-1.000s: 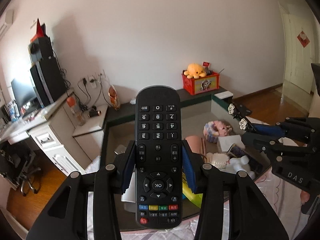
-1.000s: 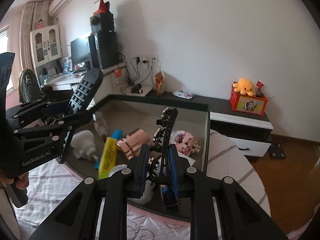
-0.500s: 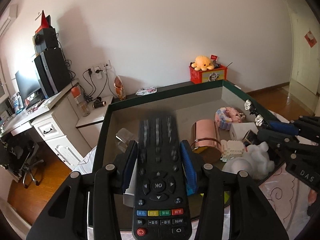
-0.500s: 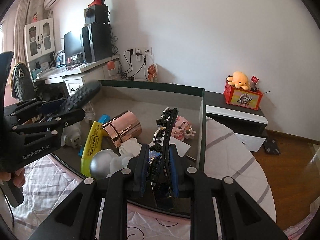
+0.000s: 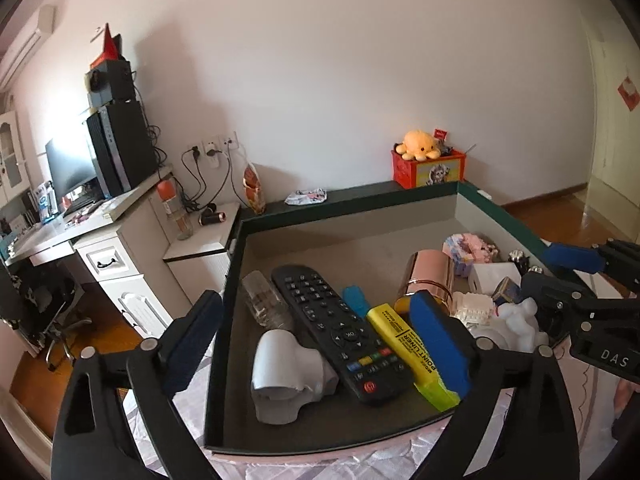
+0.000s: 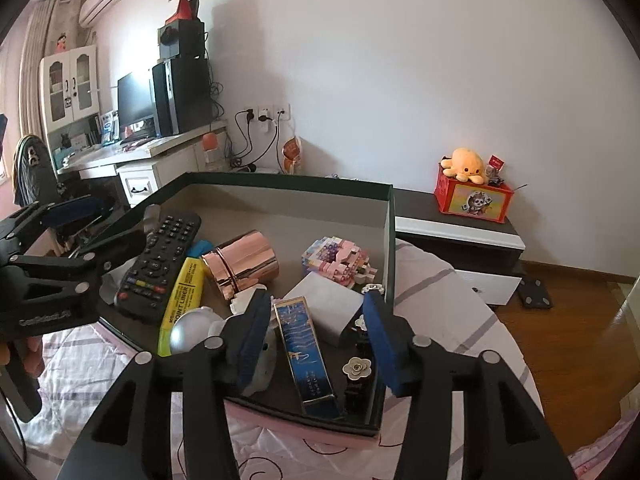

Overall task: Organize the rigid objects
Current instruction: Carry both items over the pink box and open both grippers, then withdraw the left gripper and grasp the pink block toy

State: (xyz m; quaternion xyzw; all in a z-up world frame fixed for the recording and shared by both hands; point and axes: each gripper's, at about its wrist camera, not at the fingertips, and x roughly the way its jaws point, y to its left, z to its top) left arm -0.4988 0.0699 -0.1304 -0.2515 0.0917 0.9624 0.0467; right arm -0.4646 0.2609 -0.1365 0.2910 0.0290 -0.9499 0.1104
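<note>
The left gripper (image 5: 316,336) stood with its jaws spread wide, having just been opening, and nothing was pressed between the pads; the remote control (image 5: 340,328) lay flat in the green-rimmed box (image 5: 352,194), loose below and between the jaws, its long axis running from the near right — the power-button end — away to the far left corner. The right gripper (image 6: 316,340) had its jaws partway apart, also just opened, with no pad gripping anything; the black flower hair clip (image 6: 358,364) lay in the box's near right corner, just under the right jaw and beside the blue patterned carton (image 6: 306,354), its length running away from the camera. Both things appeared to be released into the box, each directly beneath its own gripper, so a straight withdrawal upward looked clear — judging only from how they lay.
</note>
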